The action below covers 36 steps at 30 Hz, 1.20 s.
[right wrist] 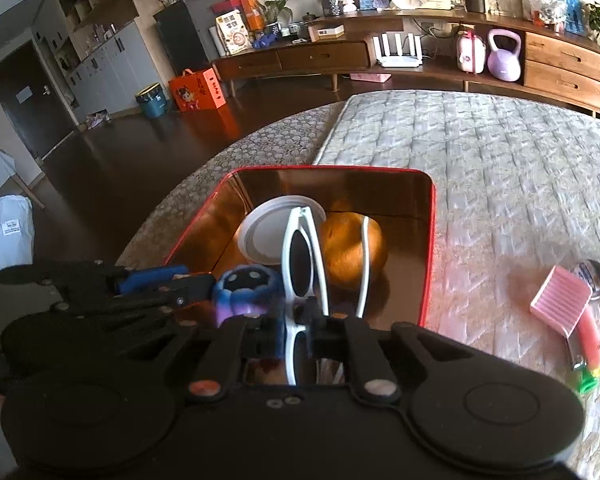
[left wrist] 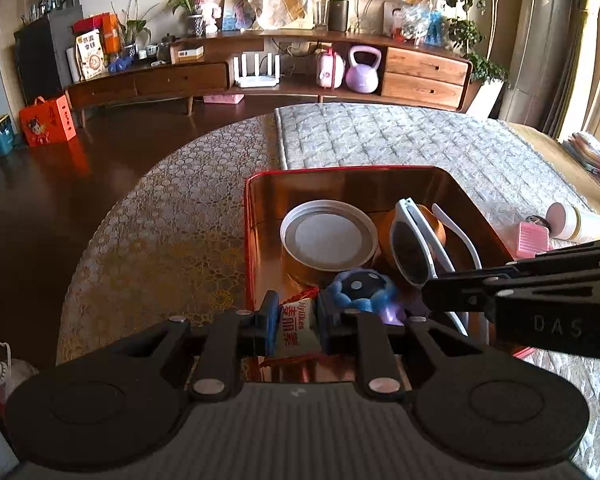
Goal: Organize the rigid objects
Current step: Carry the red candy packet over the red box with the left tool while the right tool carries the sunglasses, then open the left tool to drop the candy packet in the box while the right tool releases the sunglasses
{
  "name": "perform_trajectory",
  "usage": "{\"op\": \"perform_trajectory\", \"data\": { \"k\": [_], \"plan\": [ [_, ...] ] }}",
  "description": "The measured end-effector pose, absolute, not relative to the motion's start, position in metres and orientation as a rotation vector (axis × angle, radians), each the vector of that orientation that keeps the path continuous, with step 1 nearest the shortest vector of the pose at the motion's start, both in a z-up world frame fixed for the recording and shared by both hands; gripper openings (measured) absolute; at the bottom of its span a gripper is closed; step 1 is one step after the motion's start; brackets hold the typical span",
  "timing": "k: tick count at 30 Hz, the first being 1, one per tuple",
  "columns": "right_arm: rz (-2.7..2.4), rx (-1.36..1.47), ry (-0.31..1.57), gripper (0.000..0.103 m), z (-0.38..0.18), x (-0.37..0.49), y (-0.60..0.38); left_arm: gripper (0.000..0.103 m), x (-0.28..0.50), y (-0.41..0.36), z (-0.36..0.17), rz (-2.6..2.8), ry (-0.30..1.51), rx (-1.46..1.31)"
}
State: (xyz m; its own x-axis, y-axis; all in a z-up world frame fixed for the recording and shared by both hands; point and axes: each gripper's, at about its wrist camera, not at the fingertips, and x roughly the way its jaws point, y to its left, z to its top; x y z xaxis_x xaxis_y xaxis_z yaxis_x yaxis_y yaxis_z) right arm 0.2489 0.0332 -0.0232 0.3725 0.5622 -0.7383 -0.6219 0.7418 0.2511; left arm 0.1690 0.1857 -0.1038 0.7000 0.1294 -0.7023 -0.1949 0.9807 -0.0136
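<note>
While the tin [left wrist: 260, 216] sits open on the padded table [left wrist: 380, 136], both claws hang over its near edge, pointing steeply down into it. Inside lie a white lid [left wrist: 328, 236] at the far left, an orange [right wrist: 354, 250] to its right, and a blue toy [left wrist: 358, 286] near the front.

The sunglasses [right wrist: 300, 256] rest across the orange and the tin floor, their long axis running away from the right claw [right wrist: 298, 334] almost straight along its pointing line. The near end of the frame passes between that claw's jaws, which stand nearly together around it; whether the pads press on it or have let go I cannot tell. The glasses already rest on the orange, so I judge this a release inside the tin, and the next move is a straight pull back along that axis to clear the frame without dragging it.

The left claw [left wrist: 296, 322] pinches a small white packet [left wrist: 298, 328] with red print, held just above the tin's near-left corner, beside the toy. It is the nearer hand to that free corner.

Outside, right of the tin, a pink block [right wrist: 560, 306], a red tube [right wrist: 592, 340] and a paper cup [left wrist: 576, 222] wait on the mat.
</note>
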Motion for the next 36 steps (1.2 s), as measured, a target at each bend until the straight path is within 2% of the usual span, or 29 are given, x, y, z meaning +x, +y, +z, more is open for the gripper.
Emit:
{"op": "perform_trajectory", "data": {
  "k": [4, 14, 17, 21, 24, 26, 28, 36],
  "plan": [
    [0.757, -0.065, 0.918, 0.019, -0.020, 0.246, 0.030, 0.020, 0.167, 0.181, -0.104, 0.181, 0.781, -0.069],
    [0.760, -0.054, 0.911, 0.036, -0.008, 0.235, 0.022, 0.021, 0.160, 0.180, -0.104, 0.175, 0.798, -0.086],
    [0.763, -0.045, 0.904, 0.038, -0.004, 0.232, 0.018, 0.021, 0.157, 0.179, -0.101, 0.175, 0.800, -0.094],
    [0.770, -0.027, 0.891, 0.046, 0.004, 0.228, 0.010, 0.022, 0.152, 0.179, -0.098, 0.172, 0.798, -0.109],
    [0.775, -0.024, 0.881, 0.052, 0.010, 0.223, 0.005, 0.032, 0.148, 0.177, -0.093, 0.174, 0.788, -0.112],
    [0.776, -0.029, 0.868, 0.055, 0.013, 0.219, 0.003, 0.045, 0.144, 0.175, -0.089, 0.174, 0.777, -0.112],
    [0.780, -0.027, 0.857, 0.057, 0.018, 0.216, -0.001, 0.052, 0.141, 0.172, -0.084, 0.167, 0.765, -0.114],
    [0.780, 0.007, 0.805, 0.070, 0.038, 0.205, -0.033, 0.053, 0.130, 0.158, -0.066, 0.135, 0.736, -0.114]
  ]
}}
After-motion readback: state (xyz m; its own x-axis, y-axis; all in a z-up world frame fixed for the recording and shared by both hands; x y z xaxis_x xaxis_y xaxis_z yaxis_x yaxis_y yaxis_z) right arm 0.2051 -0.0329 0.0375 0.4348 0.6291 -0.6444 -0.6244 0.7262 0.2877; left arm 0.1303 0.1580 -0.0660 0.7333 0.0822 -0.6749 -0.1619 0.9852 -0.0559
